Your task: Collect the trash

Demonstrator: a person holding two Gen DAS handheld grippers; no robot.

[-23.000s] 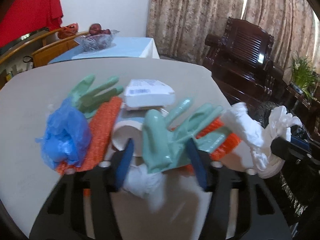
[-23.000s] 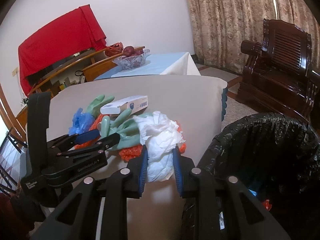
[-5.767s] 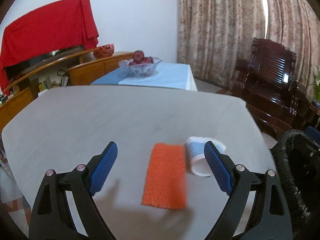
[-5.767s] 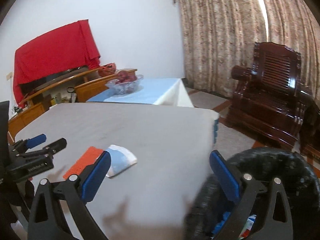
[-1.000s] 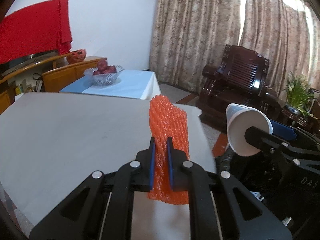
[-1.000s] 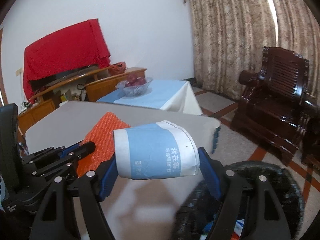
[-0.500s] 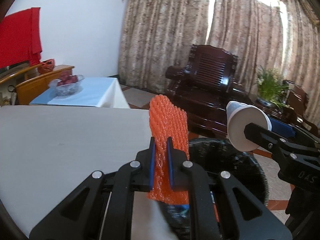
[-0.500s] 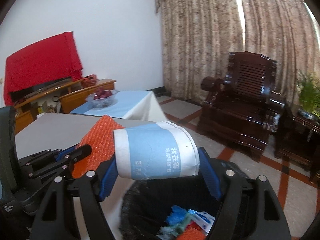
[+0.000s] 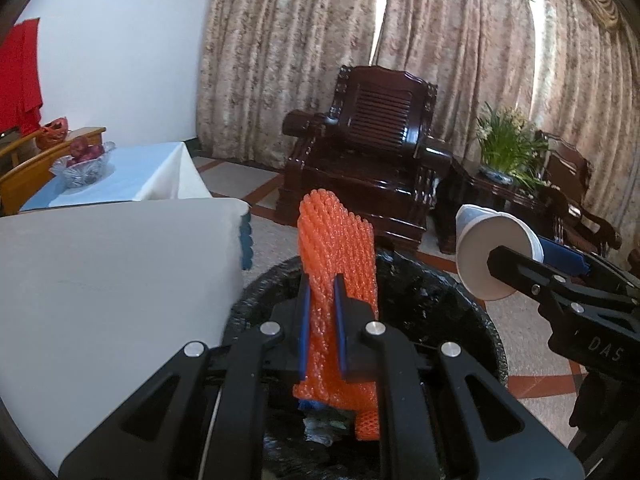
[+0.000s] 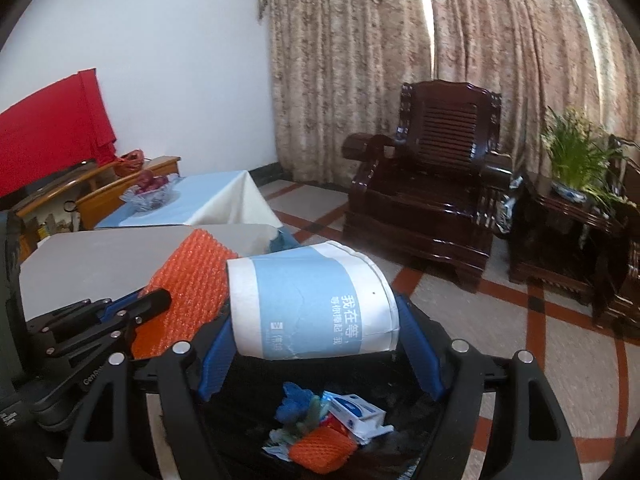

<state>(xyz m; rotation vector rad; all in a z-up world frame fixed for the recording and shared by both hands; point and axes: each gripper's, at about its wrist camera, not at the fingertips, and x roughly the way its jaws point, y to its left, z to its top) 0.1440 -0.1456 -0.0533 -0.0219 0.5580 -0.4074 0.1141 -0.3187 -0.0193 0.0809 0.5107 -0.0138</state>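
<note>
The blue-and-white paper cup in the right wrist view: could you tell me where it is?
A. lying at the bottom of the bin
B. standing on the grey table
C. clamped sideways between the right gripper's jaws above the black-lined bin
C: the blue-and-white paper cup lies sideways in the right gripper, over the black-lined bin.

We're in a home's living room: heavy patterned beige curtains (image 10: 400, 72) cover the window behind a carved dark wooden armchair (image 10: 432, 184). A green potted plant (image 10: 576, 160) sits beside it, and a glass bowl of red fruit (image 10: 150, 190) rests on a light-blue tablecloth (image 10: 208, 200).
</note>
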